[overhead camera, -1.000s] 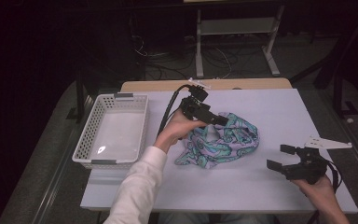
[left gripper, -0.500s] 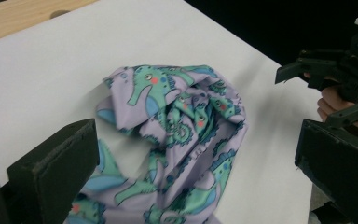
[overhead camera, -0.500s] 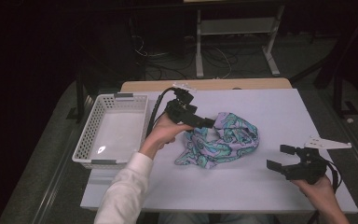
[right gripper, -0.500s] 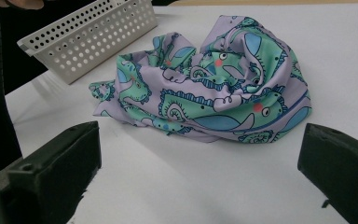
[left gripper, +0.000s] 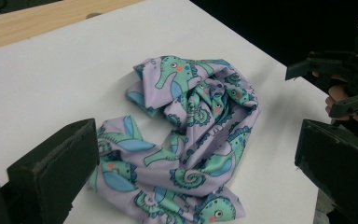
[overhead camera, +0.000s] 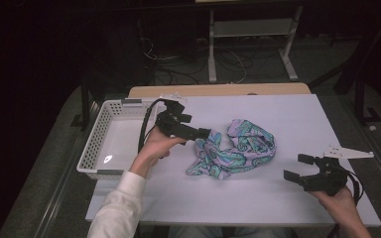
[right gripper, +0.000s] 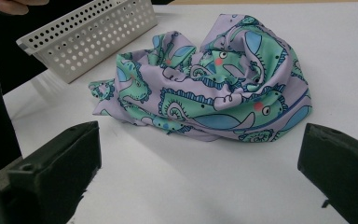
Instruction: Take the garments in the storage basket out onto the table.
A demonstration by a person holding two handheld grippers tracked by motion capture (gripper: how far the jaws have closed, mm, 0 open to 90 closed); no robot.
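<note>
Crumpled cloth (overhead camera: 235, 148) lies between both claws — left claw (overhead camera: 206, 133) at its edge, right claw (overhead camera: 294, 167) apart — both wide.

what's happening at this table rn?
A person holds a two-jaw gripper in each hand over a white table. A crumpled seahorse-print cloth lies mid-table. The left gripper is at the cloth's left edge with jaws open, nothing gripped. The right gripper sits open near the table's right front, apart from the cloth. A white perforated basket stands at the left with nothing visible inside.
</note>
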